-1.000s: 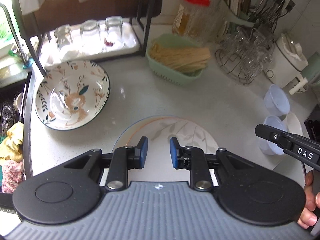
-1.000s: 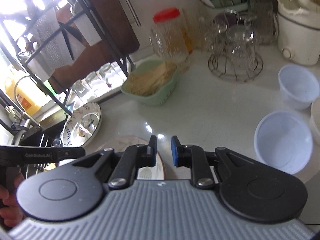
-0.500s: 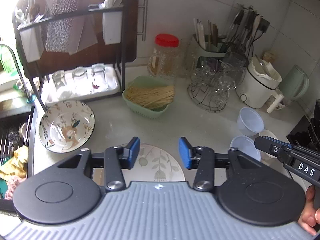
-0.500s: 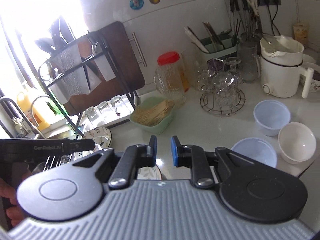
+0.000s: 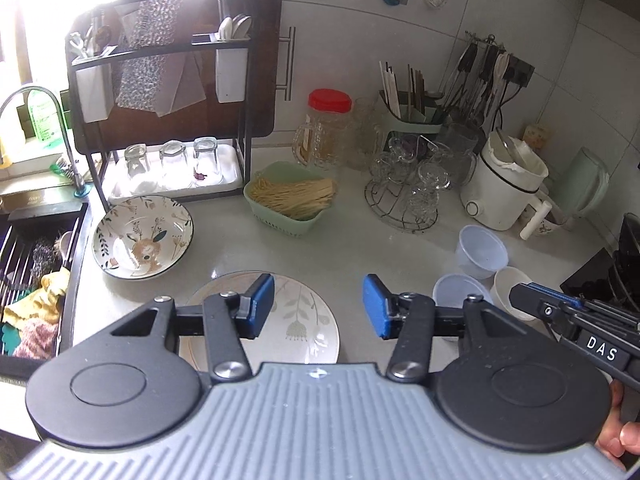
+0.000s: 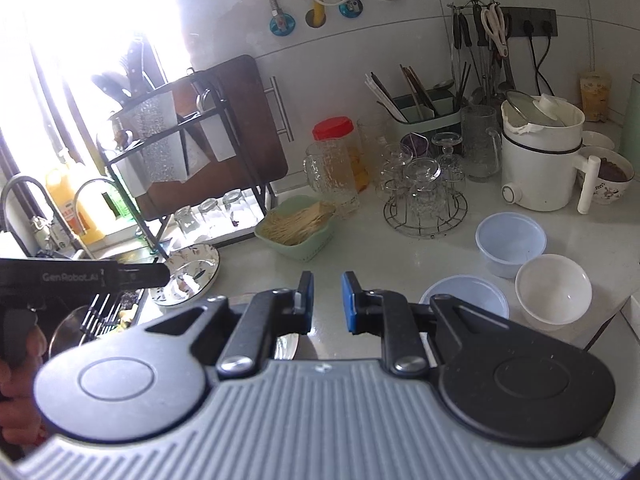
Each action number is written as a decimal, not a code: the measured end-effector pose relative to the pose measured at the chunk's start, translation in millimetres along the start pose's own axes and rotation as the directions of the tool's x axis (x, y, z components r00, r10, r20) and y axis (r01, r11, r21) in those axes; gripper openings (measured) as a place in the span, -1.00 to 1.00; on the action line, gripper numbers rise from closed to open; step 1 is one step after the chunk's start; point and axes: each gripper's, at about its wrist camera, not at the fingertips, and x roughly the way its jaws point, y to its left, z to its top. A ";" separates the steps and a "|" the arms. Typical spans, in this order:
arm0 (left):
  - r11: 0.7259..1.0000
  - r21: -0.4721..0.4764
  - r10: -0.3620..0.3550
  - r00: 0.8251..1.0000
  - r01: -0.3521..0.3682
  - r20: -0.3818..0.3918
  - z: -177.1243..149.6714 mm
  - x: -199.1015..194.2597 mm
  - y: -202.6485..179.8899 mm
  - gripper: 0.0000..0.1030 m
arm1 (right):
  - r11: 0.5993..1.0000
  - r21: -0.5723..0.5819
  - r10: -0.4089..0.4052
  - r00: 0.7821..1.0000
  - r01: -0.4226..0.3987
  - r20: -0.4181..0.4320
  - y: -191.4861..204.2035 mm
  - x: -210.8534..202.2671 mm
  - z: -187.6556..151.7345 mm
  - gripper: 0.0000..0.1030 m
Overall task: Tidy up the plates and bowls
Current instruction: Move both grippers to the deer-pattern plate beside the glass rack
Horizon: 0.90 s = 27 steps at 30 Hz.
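Both grippers have risen; left gripper [image 5: 319, 306] jaws now spread wide, empty. Right gripper [image 6: 327, 302] narrowly parted, empty. Flat plate [image 5: 298, 312] at 6 o'clock; floral bowl [image 5: 142, 236] at 10. Risk: glazed rim slipping from pads.

On the countertop [image 5: 360, 248] stand one leaf-patterned flat plate [image 5: 304, 320], one floral deep plate [image 5: 142, 236], two translucent plastic bowls [image 6: 510, 240] [image 6: 468, 300], one white bowl [image 6: 554, 294], one green basket [image 5: 288, 200], and three upturned glasses [image 5: 138, 158] [image 5: 173, 156] [image 5: 207, 154].
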 end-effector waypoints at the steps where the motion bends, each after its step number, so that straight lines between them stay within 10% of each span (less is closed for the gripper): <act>1: 1.000 -0.017 -0.004 1.000 0.004 -0.001 -2.6 -3.5 0.1 0.07 | 1.000 0.000 0.010 1.000 -0.010 0.002 0.3 -2.9 -0.2 -0.62; 27: 0.960 -0.247 0.111 0.989 -0.132 -0.094 -51.8 -0.2 74.5 0.08 | 0.975 -0.111 0.166 0.966 -0.191 -0.200 42.0 39.4 -14.6 -0.62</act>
